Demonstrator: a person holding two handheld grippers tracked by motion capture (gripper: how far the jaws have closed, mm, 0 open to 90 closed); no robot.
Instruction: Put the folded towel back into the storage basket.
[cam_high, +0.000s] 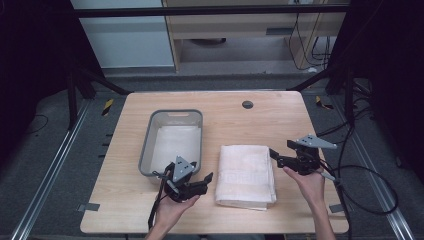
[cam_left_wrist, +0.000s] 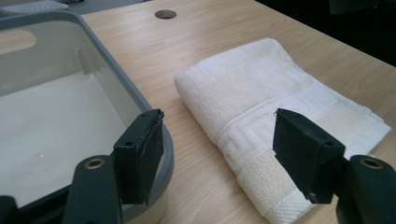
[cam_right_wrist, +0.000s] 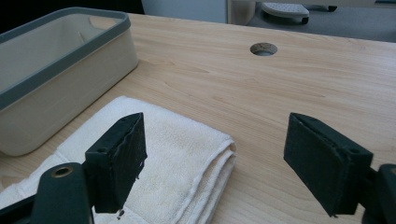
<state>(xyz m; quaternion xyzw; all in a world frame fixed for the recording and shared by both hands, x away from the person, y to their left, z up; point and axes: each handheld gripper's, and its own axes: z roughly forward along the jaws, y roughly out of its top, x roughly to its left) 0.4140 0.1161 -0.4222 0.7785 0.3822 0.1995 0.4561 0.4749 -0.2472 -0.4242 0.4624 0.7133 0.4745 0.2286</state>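
Towel (cam_high: 246, 175), folded, lies lengthwise toward the person between both wide-open, empty hand-held grippers.

A wooden table (cam_high: 240, 120) is seen in the middle of the room. 1 small round hole (cam_high: 247, 104) is cut into its top, near the far edge. 2 bits of grey tape (cam_high: 88, 207) are stuck at the near corners. The table is stood on a grey floor (cam_high: 200, 82). 2 strips of black and yellow tape (cam_high: 107, 106) are laid on the floor, 1 at each far corner. 1 metal rail (cam_high: 50, 170) is laid along each side. A wooden cabinet (cam_high: 240, 25) is set behind, with cables (cam_high: 312, 47) hung beside it. A black bar (cam_high: 210, 11) is run across the top.
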